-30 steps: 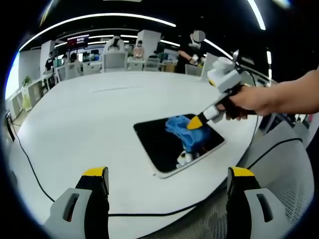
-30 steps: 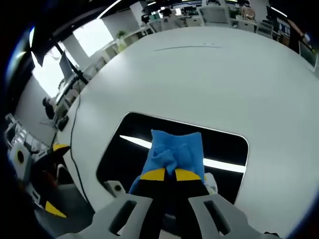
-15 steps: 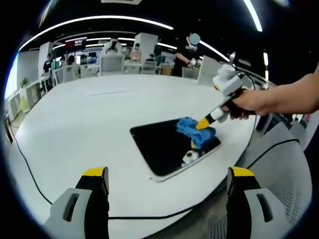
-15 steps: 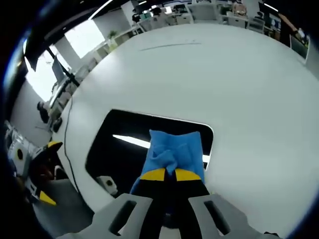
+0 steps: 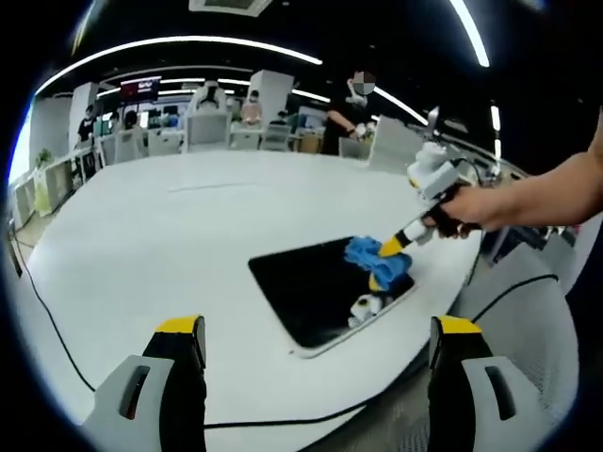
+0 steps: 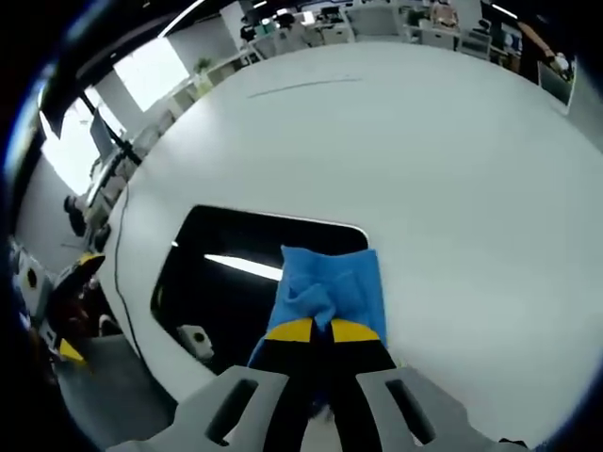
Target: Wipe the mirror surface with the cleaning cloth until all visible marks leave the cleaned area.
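Wiping step: right gripper (image 6: 312, 330) presses the blue cleaning cloth (image 6: 330, 287) on the mirror (image 6: 226, 282), at the mirror's corner nearest the table edge.
Technique: judged best done with the cloth flat on the glass, in overlapping passes, without running off onto the white table (image 6: 424, 169).
Mirror position: flat on the round table, near its edge; dark glass reflecting a ceiling light.
Right jaws: together, clamped on a bunched fold of cloth.
Left gripper (image 5: 316, 339): jaws wide apart, holding nothing, hovering off the table edge.
Hand (image 5: 471, 209): grips the right gripper's handle.
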`<state>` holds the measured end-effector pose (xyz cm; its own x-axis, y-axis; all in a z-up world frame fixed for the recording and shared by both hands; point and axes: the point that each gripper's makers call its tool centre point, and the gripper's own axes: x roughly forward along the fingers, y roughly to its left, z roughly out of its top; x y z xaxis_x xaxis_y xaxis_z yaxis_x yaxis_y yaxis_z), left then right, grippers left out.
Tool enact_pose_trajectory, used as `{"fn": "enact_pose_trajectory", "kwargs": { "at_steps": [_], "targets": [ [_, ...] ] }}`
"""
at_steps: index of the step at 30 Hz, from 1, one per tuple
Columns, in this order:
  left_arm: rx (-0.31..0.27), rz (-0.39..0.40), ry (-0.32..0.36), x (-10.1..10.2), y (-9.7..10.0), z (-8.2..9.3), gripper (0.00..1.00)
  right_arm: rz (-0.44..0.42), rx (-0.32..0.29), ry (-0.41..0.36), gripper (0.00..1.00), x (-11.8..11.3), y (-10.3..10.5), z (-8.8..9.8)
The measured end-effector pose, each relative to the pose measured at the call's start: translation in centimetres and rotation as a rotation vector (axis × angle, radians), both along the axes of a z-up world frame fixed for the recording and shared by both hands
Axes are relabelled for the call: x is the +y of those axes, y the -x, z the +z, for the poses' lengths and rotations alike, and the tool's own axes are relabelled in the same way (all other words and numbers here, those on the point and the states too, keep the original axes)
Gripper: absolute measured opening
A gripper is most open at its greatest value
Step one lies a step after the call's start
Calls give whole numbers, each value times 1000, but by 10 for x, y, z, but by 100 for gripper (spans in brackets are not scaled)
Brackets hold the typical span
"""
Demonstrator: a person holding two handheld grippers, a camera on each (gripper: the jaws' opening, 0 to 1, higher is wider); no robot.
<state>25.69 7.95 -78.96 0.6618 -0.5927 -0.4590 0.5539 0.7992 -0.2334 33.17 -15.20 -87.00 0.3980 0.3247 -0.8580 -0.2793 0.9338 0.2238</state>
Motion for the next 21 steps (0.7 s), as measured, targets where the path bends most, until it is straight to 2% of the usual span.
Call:
{"fn": "enact_pose_trajectory", "kwargs": {
  "at_steps": [3, 8, 10, 13, 16, 18, 21],
  "targets": [
    [-48, -40, -55, 0, -1, 0, 99, -1, 5, 7, 0, -3, -1, 0],
    [-51, -91, -61, -12, 8, -11, 99, -10, 12, -11, 0, -3, -2, -1],
    [-66, -112, -99, -12, 9, -15, 99, -21, 16, -19, 0, -4, -2, -2],
    [-27, -56, -37, -9, 3, -16, 99, -37, 21, -28, 0, -3, -2, -1],
    [3, -46, -38, -4, 7, -22, 99, -38, 19, -35, 0, -3, -2, -1],
    [4, -28, -19, -3, 6, -19, 99, -38, 17, -38, 0, -3, -2, -1],
    [6, -33, -24, -4, 6, -21, 99, -36, 8, -37, 0, -3, -1, -1]
  ]
}}
